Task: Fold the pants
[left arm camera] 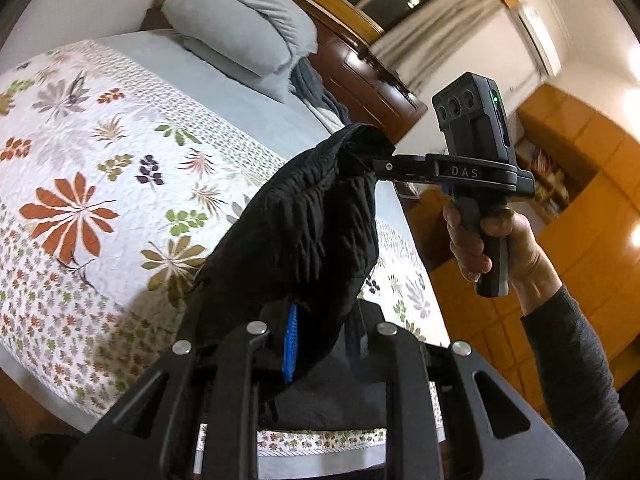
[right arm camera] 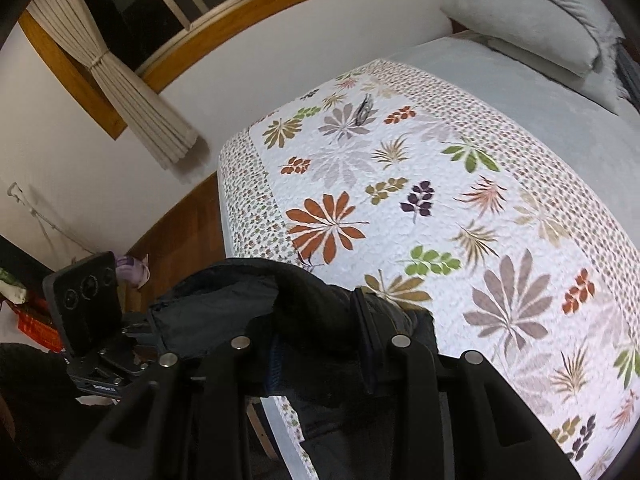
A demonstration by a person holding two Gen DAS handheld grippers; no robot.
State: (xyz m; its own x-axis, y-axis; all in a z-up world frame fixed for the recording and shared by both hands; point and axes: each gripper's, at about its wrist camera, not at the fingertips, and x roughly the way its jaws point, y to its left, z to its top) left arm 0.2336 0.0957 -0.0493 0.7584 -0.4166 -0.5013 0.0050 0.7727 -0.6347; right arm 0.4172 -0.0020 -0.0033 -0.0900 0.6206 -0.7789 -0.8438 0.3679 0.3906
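The black pants (left arm camera: 304,232) hang in the air above the bed, stretched between both grippers. My left gripper (left arm camera: 316,336) is shut on one end of the waistband, the cloth bunched over its blue pads. My right gripper (left arm camera: 372,164) is seen from the side at the right, shut on the other end of the waistband. In the right wrist view the pants (right arm camera: 248,304) drape over my right gripper (right arm camera: 320,344), and the left gripper (right arm camera: 148,332) shows at the lower left, holding the cloth.
The bed (left arm camera: 260,108) has a floral quilt (right arm camera: 400,208) over a grey sheet. A grey pillow (left arm camera: 240,28) lies at the head, by a wooden headboard (left arm camera: 360,76). A curtained window (right arm camera: 132,92) is on the wall. Wooden cabinets (left arm camera: 580,200) stand at right.
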